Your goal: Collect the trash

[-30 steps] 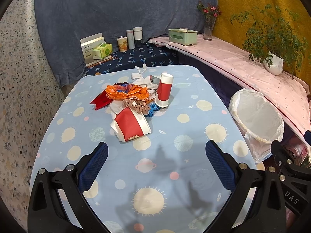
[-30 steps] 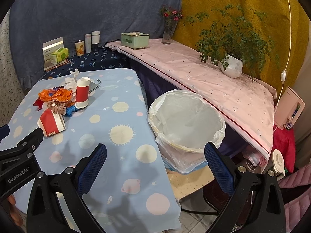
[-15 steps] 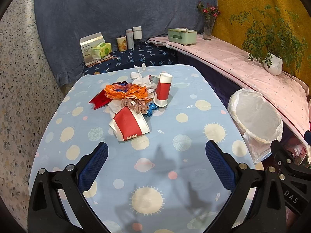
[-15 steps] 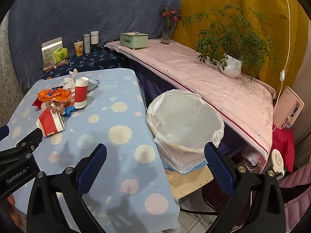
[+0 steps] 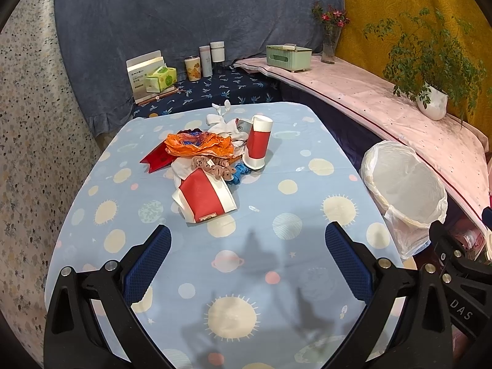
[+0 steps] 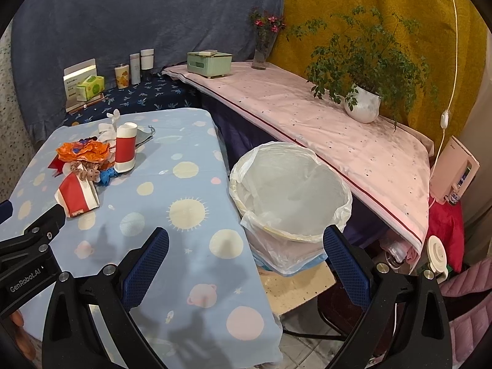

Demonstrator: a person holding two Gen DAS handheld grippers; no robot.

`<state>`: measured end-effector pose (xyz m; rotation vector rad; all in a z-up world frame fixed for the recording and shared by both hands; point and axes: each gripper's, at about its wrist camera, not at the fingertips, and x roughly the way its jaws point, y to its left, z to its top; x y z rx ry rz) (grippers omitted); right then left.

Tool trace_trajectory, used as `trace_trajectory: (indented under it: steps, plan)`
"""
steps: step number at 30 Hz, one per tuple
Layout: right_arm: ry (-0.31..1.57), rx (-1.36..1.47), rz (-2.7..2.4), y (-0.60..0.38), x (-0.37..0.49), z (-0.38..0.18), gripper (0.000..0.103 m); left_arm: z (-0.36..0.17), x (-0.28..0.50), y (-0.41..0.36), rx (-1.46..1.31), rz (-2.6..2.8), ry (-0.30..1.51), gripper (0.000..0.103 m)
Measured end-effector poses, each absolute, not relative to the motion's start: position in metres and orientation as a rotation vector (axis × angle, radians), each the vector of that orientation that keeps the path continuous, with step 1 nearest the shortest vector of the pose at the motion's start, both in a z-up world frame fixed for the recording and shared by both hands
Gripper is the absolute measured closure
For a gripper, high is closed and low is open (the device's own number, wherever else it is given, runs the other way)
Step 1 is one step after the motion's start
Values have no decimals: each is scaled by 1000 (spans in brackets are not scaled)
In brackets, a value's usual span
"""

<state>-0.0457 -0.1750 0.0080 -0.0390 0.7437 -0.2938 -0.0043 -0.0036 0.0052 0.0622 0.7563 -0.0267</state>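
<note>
A heap of trash lies mid-table on the planet-print cloth: a flattened red-and-white paper cup nearest me, an upright red-and-white cup, an orange crumpled wrapper, a red paper piece, white tissue and a blue scrap. The bin with a white liner stands off the table's right edge. My left gripper hovers open over the near table, short of the heap. My right gripper is open over the table's right edge, beside the bin.
Behind the table a dark shelf carries a tissue pack, a card box and cans. A pink-covered ledge to the right holds a green box, flower vase and potted plant. A stool supports the bin.
Both grippers have drawn back and up a little, so the trash heap and bin look slightly farther away. Nothing was grasped.
</note>
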Motion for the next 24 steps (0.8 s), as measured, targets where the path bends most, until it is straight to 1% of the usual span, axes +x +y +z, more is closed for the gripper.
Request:
trace_trajectory:
  steps: [24]
  plan:
    - [739, -35, -301, -176, -44, 13, 7, 7, -1, -8, 59, -35, 752, 7]
